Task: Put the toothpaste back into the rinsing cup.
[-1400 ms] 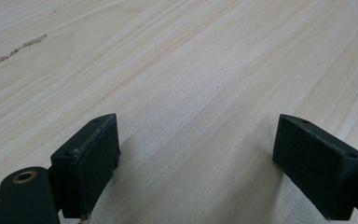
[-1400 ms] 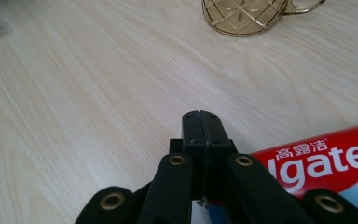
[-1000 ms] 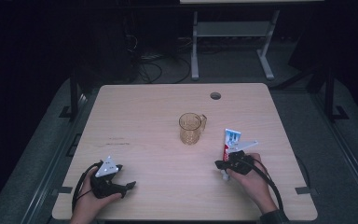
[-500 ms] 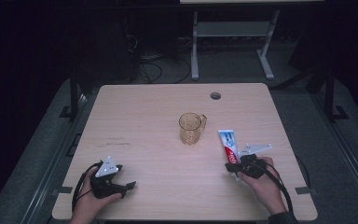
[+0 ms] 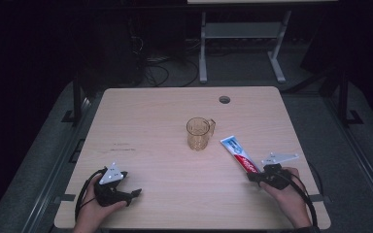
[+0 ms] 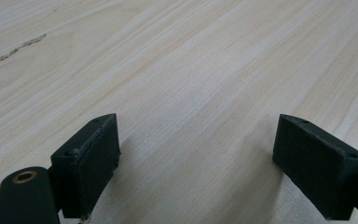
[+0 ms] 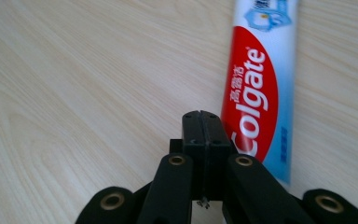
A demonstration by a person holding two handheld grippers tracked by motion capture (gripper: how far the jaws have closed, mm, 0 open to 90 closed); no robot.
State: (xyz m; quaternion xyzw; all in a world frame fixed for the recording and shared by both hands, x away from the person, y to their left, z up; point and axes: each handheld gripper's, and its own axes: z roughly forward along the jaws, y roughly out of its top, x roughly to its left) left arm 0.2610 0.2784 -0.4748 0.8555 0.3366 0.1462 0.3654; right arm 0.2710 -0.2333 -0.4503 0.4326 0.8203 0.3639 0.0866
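The light wooden surface [image 5: 150,126] carries everything, with a round cable hole [image 5: 224,99] near the middle of its far edge. A clear amber glass mug [image 5: 199,133] stands upright near the centre of the surface, a little toward the right edge, its handle turned to the right. The Colgate toothpaste tube [image 5: 239,155] lies flat between the mug and the near right corner, slanting from its far end near the mug down toward the right gripper [image 5: 253,176]. In the right gripper view the tube [image 7: 258,88] lies just beside the jaws, which are pressed flat together with nothing between them; whether they touch the tube cannot be told. The left gripper [image 5: 133,192] rests in the person's hand near the near left corner, well apart from the mug and the tube. Its jaws stand wide apart over bare wood in the left gripper view.
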